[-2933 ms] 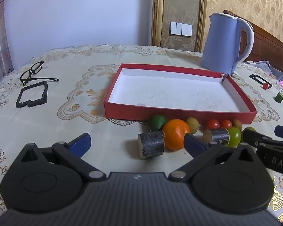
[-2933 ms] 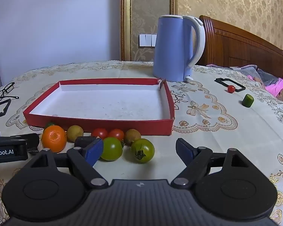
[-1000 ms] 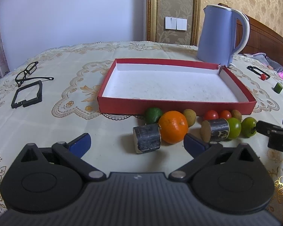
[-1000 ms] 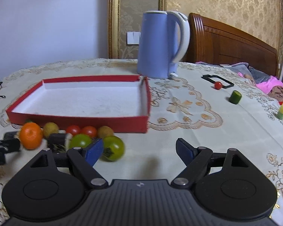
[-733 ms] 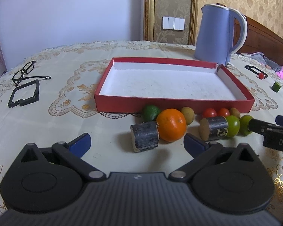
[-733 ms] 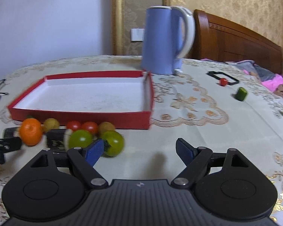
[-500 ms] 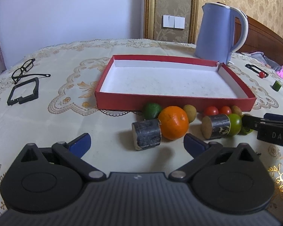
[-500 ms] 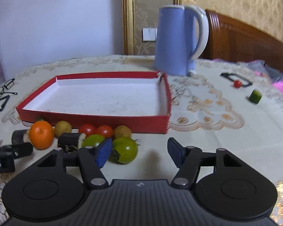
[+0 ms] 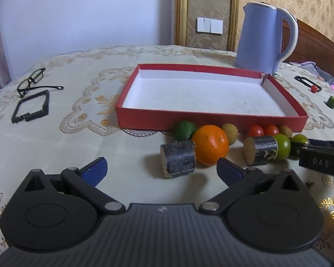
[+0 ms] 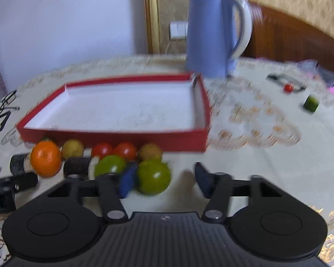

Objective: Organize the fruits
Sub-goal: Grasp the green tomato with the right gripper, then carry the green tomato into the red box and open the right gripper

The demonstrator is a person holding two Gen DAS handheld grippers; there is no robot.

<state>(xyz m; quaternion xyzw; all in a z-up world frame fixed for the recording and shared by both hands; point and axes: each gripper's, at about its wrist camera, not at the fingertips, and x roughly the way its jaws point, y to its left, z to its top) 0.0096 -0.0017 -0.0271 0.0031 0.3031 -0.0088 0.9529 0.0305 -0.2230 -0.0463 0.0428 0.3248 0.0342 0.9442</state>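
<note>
A red tray [image 9: 142, 124] with a white floor lies on the table, also in the right wrist view [image 10: 113, 136]. Fruit lies in a row along its near wall: an orange [image 9: 210, 148], a lime [image 9: 184, 130], two red tomatoes [image 9: 255, 130], two green tomatoes [image 9: 282, 148] and small brownish fruits. My left gripper [image 9: 161, 170] is open and empty, just short of the orange. My right gripper [image 10: 164, 180] is open, with a green tomato [image 10: 153, 176] between its fingers, near the left one.
Two dark cylinders [image 9: 178, 159] [image 9: 260, 150] lie among the fruit. A blue kettle [image 9: 265, 37] stands behind the tray. Glasses [image 9: 34, 82] and a black frame [image 9: 31, 109] lie at the left. A small red ball [image 10: 288, 87] and green piece [image 10: 310, 103] lie far right.
My right gripper has moved forward and left, and its fingers now stand on either side of the green tomato. The left gripper has barely moved.
</note>
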